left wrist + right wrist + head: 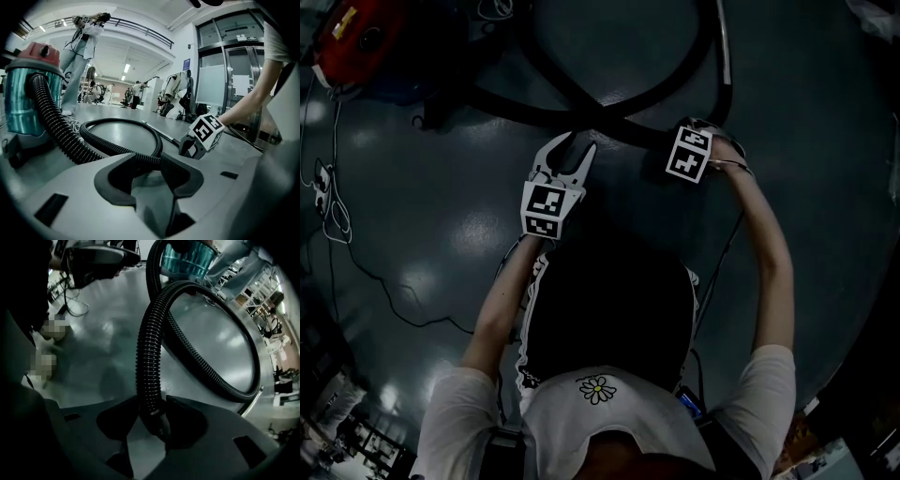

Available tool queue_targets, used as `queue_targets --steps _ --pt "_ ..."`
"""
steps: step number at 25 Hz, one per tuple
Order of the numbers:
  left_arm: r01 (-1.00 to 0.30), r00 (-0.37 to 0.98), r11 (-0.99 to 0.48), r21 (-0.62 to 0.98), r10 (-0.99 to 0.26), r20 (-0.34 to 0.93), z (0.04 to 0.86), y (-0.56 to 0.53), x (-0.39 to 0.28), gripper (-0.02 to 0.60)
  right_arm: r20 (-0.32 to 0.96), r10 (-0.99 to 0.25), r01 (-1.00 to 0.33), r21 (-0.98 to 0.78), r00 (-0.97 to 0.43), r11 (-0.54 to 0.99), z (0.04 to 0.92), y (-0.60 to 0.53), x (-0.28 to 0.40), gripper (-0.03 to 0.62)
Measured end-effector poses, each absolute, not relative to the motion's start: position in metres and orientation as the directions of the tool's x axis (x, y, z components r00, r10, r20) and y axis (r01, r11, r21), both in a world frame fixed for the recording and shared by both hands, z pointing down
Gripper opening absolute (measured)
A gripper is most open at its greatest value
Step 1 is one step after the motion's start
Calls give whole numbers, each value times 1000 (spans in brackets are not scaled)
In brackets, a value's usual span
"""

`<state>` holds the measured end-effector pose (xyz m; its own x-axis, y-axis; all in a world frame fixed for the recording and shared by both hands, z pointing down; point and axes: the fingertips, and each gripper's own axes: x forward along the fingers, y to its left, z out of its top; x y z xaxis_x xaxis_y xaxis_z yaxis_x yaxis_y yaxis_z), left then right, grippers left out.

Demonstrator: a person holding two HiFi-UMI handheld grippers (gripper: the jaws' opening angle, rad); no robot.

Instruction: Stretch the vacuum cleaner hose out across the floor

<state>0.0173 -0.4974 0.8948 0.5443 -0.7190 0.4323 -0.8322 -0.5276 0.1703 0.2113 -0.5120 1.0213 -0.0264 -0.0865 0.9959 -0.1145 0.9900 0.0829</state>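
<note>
A black ribbed hose (675, 80) lies in a crossed loop on the dark floor, running from a vacuum cleaner (356, 37) with a red top and teal body (30, 89). My left gripper (579, 141) is open, its tips at the hose crossing. In the left gripper view the hose (56, 122) runs across just past the left gripper (147, 164), not between the pads. My right gripper (694, 141) points down over the loop's right side. There the hose (150, 343) passes between the jaws of the right gripper (152, 416); they straddle it without visibly pressing.
A metal wand (727, 56) continues the hose at the upper right. A thin cable (337, 216) trails over the floor at the left. In the left gripper view a person (79, 51) stands behind the vacuum cleaner and glass doors (229, 70) are at the right.
</note>
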Motion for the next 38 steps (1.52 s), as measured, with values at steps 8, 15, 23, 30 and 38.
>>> queue_targets --steps 8,15,23,30,38 --pt "-874 476 -471 116 -785 396 876 -508 -4 147 647 72 -442 -593 -759 673 939 -491 79 6" --pt "-888 454 -448 105 -812 368 865 -515 -19 147 744 73 -148 -227 -664 963 903 -497 45 8" --pt "-854 516 -499 152 -767 382 879 -499 0 147 937 -54 139 107 -344 984 954 -463 129 182" --pt "-831 544 -542 122 -748 380 877 -499 14 147 976 8 161 28 -219 987 969 -459 175 198" --pt "-826 548 -550 121 -735 399 882 -490 13 147 978 -43 127 70 -202 989 1040 -455 157 196"
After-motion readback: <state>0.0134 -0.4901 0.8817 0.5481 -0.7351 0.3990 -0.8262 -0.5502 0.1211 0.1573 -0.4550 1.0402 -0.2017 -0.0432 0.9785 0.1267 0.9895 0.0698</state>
